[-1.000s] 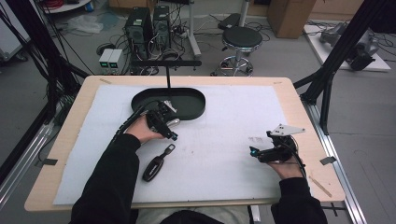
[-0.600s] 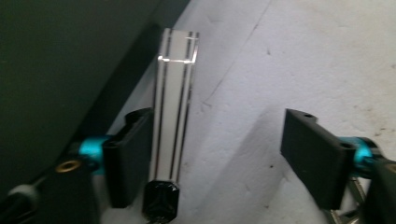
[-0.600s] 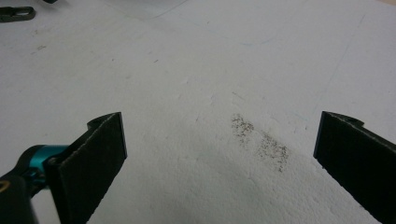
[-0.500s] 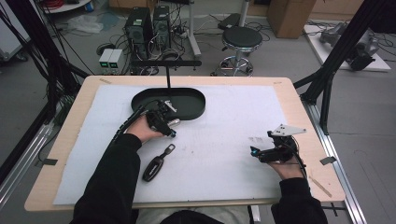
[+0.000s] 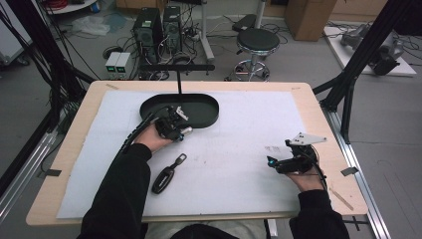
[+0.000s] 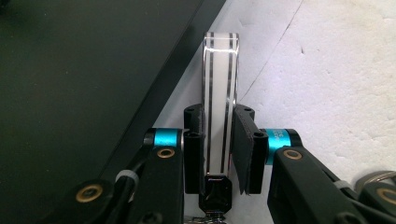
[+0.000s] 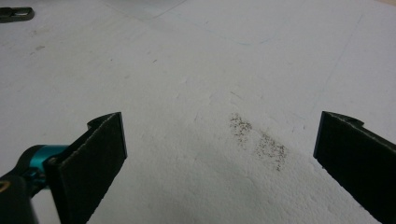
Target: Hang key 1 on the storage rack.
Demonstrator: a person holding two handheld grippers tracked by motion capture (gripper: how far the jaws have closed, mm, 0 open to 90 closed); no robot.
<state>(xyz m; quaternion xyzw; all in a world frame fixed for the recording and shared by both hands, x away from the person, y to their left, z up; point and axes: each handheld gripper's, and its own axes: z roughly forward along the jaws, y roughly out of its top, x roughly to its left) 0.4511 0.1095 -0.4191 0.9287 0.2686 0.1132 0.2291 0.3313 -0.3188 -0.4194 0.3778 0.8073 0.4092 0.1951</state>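
High view, nearest first: the person's two sleeves enter from the near edge of the surface [image 5: 79, 149], which is covered by a white foam sheet [image 5: 234, 139]. A black key fob [image 5: 168, 174] lies on the sheet near the left sleeve, towards the near edge, apart from both grippers. Off to the right, the right gripper [image 5: 271, 162] rests just above the sheet near the right edge, with its fingers [image 7: 100, 154] spread wide and nothing between them; the right gripper view shows bare foam with a faint dark smudge [image 7: 259, 137] between the two pads.

Farther in, left of centre, the left gripper [image 5: 185, 130] sits at the near rim of the black oval tray [image 5: 206, 117]. Its fingers [image 6: 245, 147] have just been closing and now stand narrow, pressed on a clear slim block with thin dark stripes [image 6: 219, 93]. In the left gripper view the block runs lengthwise between the two pads, one pad on each long side, its far end sticking out well past the fingertips and its near end capped by a small dark clasp. The block lies over the white foam, just beside the tray's rim, not inside the tray. A black T-shaped stand [image 5: 178, 67] rises behind the tray at the far edge.
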